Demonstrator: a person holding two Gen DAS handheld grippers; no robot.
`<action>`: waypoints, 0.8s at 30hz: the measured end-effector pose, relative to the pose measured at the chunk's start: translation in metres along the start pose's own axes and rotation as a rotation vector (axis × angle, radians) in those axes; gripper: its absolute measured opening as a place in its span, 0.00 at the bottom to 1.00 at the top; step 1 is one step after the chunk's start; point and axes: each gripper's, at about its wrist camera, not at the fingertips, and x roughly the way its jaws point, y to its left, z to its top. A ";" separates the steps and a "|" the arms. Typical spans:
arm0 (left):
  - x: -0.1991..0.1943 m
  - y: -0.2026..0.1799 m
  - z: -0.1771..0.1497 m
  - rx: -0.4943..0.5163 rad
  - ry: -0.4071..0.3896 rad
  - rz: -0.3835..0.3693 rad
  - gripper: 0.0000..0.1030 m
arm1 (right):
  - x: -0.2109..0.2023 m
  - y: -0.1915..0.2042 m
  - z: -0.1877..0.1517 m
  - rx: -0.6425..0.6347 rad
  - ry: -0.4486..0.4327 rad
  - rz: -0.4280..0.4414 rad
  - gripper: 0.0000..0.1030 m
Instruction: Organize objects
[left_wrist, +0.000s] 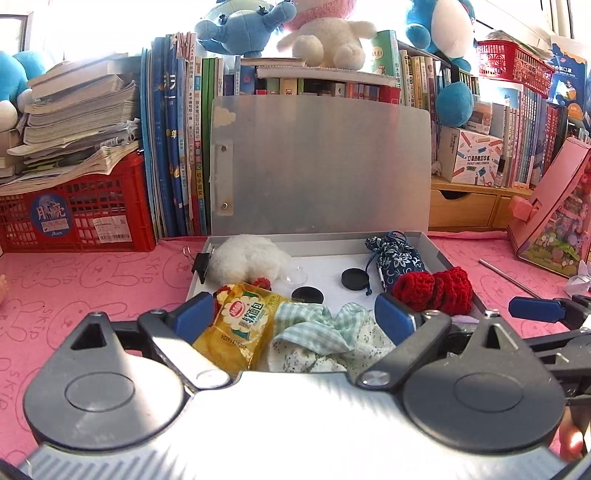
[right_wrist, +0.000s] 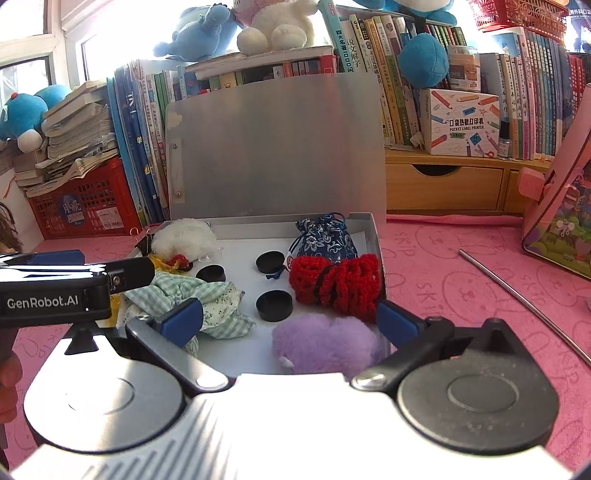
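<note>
An open grey box (left_wrist: 439, 254) (right_wrist: 373, 236) with its lid upright lies on the pink cloth. In it are a white plush (left_wrist: 247, 258), a yellow snack pack (left_wrist: 240, 325), green checked cloth (left_wrist: 317, 328) (right_wrist: 218, 302), a blue floral pouch (left_wrist: 395, 258) (right_wrist: 325, 238), a red knitted piece (left_wrist: 432, 291) (right_wrist: 336, 280), black caps (right_wrist: 275, 304) and a purple plush (right_wrist: 325, 343). My left gripper (left_wrist: 295, 317) is open over the snack pack and cloth. My right gripper (right_wrist: 291, 321) is open just above the purple plush, not gripping it.
Books, a red crate (left_wrist: 74, 218) with stacked papers, plush toys and a wooden drawer unit (right_wrist: 443, 184) line the back. A pink toy box (right_wrist: 561, 206) and a metal rod (right_wrist: 524, 299) lie to the right. A binder clip (left_wrist: 201, 262) sits on the box's left rim.
</note>
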 end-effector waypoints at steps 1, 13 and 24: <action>-0.005 0.000 -0.001 -0.002 -0.002 -0.001 0.93 | -0.004 0.000 -0.001 0.000 -0.002 0.000 1.00; -0.066 0.002 -0.038 -0.005 -0.025 0.008 0.94 | -0.052 0.006 -0.026 -0.034 -0.028 -0.002 1.00; -0.097 -0.001 -0.104 0.023 -0.010 0.039 0.94 | -0.082 0.012 -0.077 -0.085 -0.010 -0.020 1.00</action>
